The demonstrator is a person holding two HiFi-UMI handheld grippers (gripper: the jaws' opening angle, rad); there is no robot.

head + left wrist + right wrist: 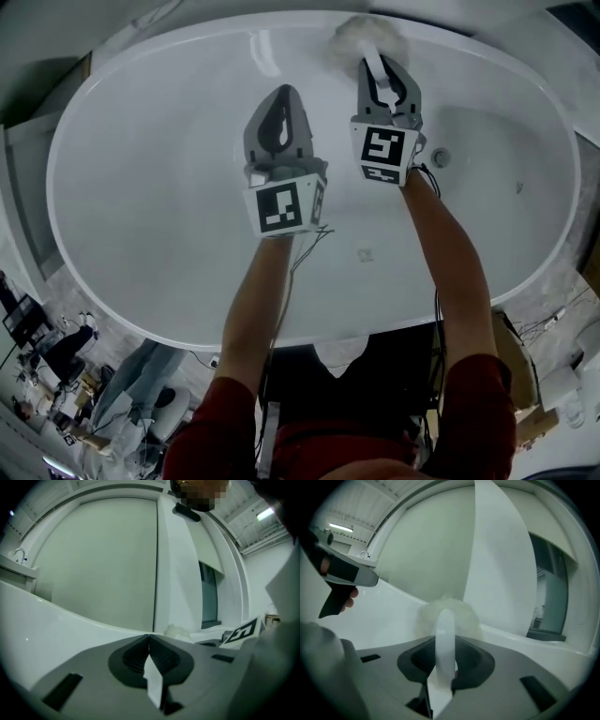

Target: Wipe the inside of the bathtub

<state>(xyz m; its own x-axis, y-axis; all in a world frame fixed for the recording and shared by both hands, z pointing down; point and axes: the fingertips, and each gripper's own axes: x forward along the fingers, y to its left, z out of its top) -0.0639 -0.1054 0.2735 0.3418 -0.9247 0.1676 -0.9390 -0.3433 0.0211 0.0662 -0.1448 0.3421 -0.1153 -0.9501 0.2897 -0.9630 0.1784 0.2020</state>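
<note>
The white oval bathtub (141, 187) fills the head view. My right gripper (380, 67) is shut on the white handle (445, 639) of a fluffy white duster, whose head (367, 37) presses on the far inner wall just below the rim. In the right gripper view the fluffy head (447, 616) sits right past the jaws. Beside it, over the tub's middle, my left gripper (284, 92) hangs shut and holds nothing; in its own view the jaws meet at a line (149, 637) and the duster's head (177, 631) peeks out at the right.
The round drain (439, 157) lies in the tub floor right of my right gripper. Thin cables (309, 246) dangle from both grippers. Outside the near rim, seated people and clutter (75, 366) stand at the bottom left, a cardboard box (525, 375) at the bottom right.
</note>
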